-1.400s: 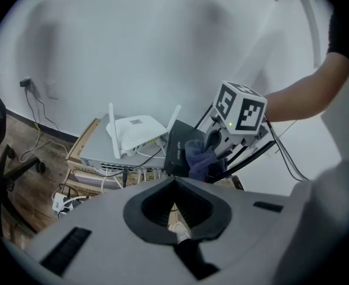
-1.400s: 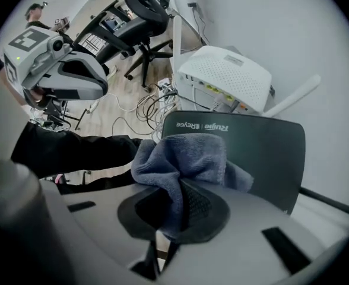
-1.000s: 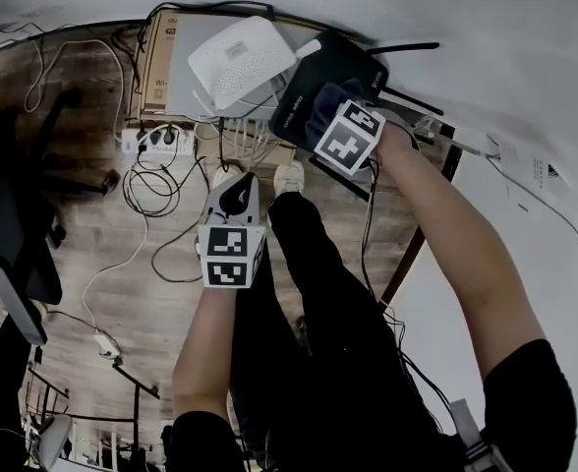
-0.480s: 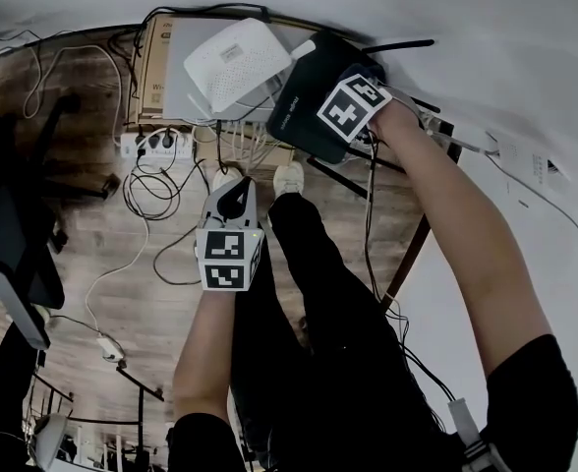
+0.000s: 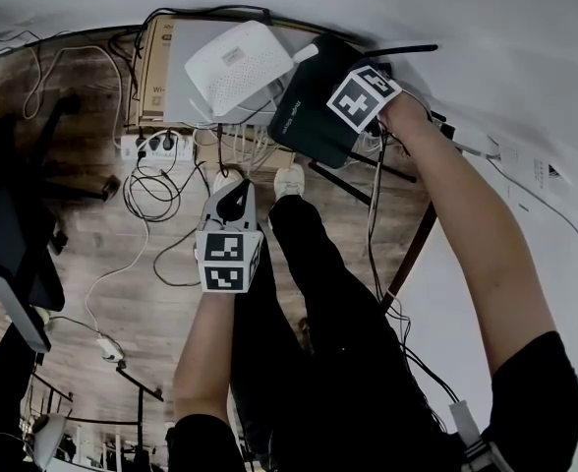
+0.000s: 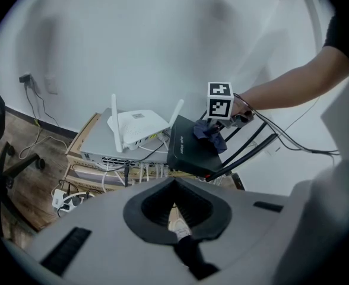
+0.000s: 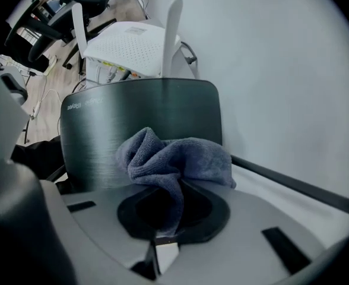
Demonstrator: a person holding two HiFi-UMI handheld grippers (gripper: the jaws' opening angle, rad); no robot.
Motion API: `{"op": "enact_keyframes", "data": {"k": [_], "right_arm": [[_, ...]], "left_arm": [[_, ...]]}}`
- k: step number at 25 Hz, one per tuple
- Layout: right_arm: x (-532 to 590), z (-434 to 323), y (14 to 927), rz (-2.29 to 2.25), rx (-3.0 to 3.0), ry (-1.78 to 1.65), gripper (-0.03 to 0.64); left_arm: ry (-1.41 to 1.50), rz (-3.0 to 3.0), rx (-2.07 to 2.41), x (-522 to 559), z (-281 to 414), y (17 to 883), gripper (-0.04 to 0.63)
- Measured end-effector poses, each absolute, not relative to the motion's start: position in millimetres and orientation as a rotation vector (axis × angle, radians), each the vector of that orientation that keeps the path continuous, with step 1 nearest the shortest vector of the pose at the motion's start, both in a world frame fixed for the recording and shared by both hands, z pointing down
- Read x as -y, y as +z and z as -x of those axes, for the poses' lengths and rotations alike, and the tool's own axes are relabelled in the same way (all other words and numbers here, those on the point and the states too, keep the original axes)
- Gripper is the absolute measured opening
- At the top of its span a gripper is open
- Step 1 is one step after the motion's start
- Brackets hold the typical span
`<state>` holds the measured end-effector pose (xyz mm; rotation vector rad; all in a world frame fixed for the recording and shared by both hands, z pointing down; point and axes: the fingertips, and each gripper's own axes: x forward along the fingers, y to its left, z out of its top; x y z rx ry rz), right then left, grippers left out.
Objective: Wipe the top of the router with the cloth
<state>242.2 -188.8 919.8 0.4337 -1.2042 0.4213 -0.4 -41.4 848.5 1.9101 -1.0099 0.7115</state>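
1. The right gripper point(image 7: 162, 212) pinches the cloth point(image 7: 174, 159), bunched on the black router point(image 7: 121, 117) at 12 o'clock. The left gripper point(image 6: 174, 186) is pressed together, empty.
2. Push hard and that unbraced router could slide, yanking its cables.

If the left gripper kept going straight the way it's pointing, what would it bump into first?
Probably the black router, around its near left edge, where the right gripper holds the cloth on top. Depth is unclear; it might meet the white cables beside it instead.
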Motion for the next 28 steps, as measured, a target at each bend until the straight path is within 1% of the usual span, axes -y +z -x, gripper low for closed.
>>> {"op": "enact_keyframes", "data": {"k": [4,9,18,23,28], "right_arm": [[204,-241,921,-0.506,1.240,0.385,0.015],[218,-230,919,-0.487,1.294,0.319,0.015],[243,-181,919,-0.688,1.543,0.468,0.015],[254,-173,923,-0.641,1.600,0.378,0.015],[253,-167,919,-0.567,1.610,0.383,0.015]], "left_arm": [[0.715,-1.907,0.999,41,-2,852,-0.003],[0.709,-1.907,0.991,44,-8,849,-0.003],[0.701,-1.930,0.980,54,-19,842,-0.003],[0.725,-1.922,0.983,50,-10,845,-0.003],[0.733,-1.906,0.995,51,-3,849,-0.003]]}}
